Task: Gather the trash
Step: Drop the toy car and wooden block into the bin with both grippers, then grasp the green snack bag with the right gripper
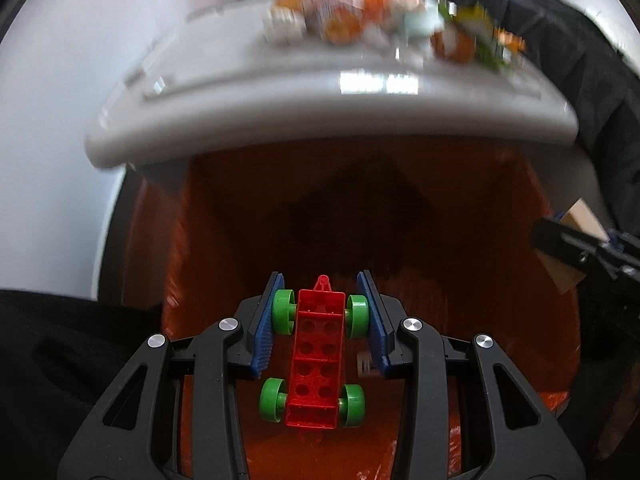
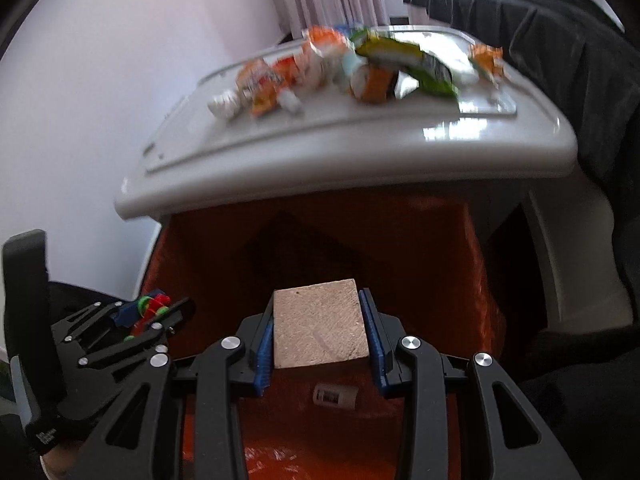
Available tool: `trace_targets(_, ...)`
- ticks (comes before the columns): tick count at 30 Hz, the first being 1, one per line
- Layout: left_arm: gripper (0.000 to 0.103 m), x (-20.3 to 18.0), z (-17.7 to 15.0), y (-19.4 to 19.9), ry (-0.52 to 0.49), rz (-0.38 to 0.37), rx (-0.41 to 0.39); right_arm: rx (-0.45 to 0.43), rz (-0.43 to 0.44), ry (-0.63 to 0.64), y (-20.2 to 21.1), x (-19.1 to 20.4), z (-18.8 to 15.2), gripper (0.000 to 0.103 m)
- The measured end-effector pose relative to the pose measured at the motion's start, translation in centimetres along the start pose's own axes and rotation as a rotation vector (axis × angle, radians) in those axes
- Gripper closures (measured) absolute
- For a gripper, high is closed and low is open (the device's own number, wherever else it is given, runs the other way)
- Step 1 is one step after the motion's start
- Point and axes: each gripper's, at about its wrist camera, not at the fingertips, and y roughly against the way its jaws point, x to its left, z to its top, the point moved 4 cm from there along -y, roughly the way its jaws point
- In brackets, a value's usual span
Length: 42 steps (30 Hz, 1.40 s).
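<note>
Red studded plastic toy car with four green wheels (image 1: 318,354) is clamped at its front wheels between the blue ribbed pads of the left tongs (image 1: 320,316); its long axis runs along the fingers, hitch end pointing away. Rough beige rectangular block (image 2: 318,324), grainy in texture, is clenched flat-sided in the right tongs (image 2: 318,334). Both are held over the orange-lined bin opening (image 2: 440,248), with a small grey cylinder (image 2: 335,395) seen below the block. Crumpled orange, green and white wrappers (image 2: 340,68), blurred, lie on the glossy white worktop (image 2: 320,152) above.
</note>
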Motion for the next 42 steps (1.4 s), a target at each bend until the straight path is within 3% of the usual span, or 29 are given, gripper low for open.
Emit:
trace_targets(8,0.065,-0.1,-1.0,-3.4,0.001,0.009,0.109,0.116,-0.042,-0.01,-3.3,-0.9,-1.4,0.064)
trace_targets(9,0.063,-0.1,-0.9,-3.6,0.003,0.014,0.115,0.128,-0.047,-0.014,-3.6,-0.9,-1.5,0.06)
trace_targets(10,0.057,-0.1,-0.9,-3.8,0.004,0.017,0.123,0.137,-0.058,-0.018,-3.9,-1.1,-1.6,0.045)
trace_targets(11,0.042,0.0,-0.9,-4.0,0.007,0.022,0.131,0.139,-0.072,-0.022,-4.0,-1.2,-1.6,0.032)
trace_targets(12,0.032,0.1,-0.9,-4.0,0.012,0.028,0.126,0.138,-0.085,-0.027,-4.1,-1.4,-1.6,0.031)
trace_targets(29,0.031,0.7,-1.2,-3.2,0.034,0.029,0.103,0.098,-0.073,-0.104,-2.8,-3.0,-0.9,0.031)
trace_targets(35,0.031,0.2,0.7,-0.2,-0.019,0.047,-0.014,0.014,-0.035,-0.116,-0.6,-3.5,3.0,0.031)
trace_targets(39,0.031,-0.3,1.8,1.3,-0.058,0.073,-0.103,-0.076,-0.1,-0.039,1.3,-4.5,8.0,0.029)
trace_targets(42,0.031,-0.7,2.0,1.5,-0.07,0.062,-0.115,-0.157,-0.164,0.046,2.1,-4.7,11.6,0.022)
